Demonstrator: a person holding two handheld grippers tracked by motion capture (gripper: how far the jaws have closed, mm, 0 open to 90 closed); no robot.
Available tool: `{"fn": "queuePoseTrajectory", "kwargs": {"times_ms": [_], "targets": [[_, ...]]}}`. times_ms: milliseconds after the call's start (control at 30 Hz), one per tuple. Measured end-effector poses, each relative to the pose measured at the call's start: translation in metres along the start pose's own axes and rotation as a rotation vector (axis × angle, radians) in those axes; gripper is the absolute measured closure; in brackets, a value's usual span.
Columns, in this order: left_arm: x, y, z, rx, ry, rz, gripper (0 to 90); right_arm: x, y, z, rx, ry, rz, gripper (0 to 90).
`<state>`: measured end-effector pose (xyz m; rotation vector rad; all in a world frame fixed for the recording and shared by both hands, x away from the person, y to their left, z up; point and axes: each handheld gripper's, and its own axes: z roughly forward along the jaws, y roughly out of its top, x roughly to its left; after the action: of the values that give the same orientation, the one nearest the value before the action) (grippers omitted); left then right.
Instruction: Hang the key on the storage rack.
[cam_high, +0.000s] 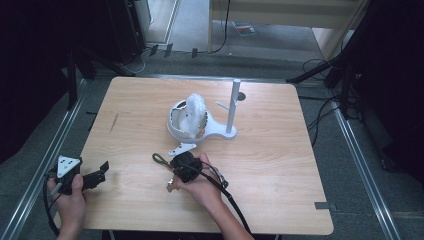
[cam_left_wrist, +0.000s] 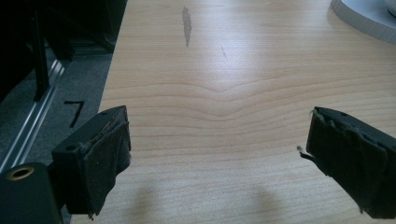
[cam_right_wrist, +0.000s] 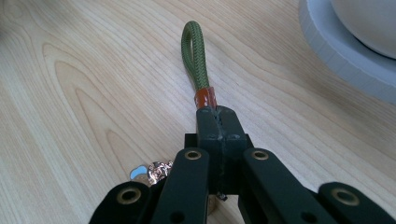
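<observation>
An olive-green cord loop (cam_right_wrist: 194, 51) with a rust-orange sleeve at its base lies low over the wooden table (cam_high: 270, 165). My right gripper (cam_right_wrist: 218, 116) is shut on that base, jaws pressed together just behind the sleeve. In the high view the right gripper (cam_high: 171, 162) sits at the table's front centre, with the loop (cam_high: 159, 159) poking out to its left. Small shiny metal pieces (cam_right_wrist: 154, 171) hang below the jaws. My left gripper (cam_high: 104, 170) rests at the front left edge. Its jaws stand wide open over bare wood (cam_left_wrist: 219, 149), nothing between them.
A white stand (cam_high: 232, 107) with an upright post and side pegs stands mid-table on a rounded base. A cracked white bowl (cam_high: 175, 127) holding a fluffy white wad (cam_high: 196, 107) sits beside it. A small flat white piece (cam_high: 182, 148) lies just in front.
</observation>
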<state>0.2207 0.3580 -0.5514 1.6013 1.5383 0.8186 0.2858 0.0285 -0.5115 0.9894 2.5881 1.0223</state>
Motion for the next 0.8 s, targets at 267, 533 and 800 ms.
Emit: {"fn": "queuePoseTrajectory", "kwargs": {"times_ms": [267,533,800], "targets": [[0.0,0.0,0.0,-0.004,-0.002,0.0,7.0,0.003,0.001,-0.007,-0.054,-0.013,0.012,90.0],[0.0,0.0,0.0,-0.004,0.0,0.0,7.0,-0.002,0.002,-0.026,-0.142,-0.01,0.035,90.0],[0.0,0.0,0.0,-0.005,0.002,0.001,7.0,-0.008,0.0,-0.05,-0.248,-0.059,0.031,90.0]]}}
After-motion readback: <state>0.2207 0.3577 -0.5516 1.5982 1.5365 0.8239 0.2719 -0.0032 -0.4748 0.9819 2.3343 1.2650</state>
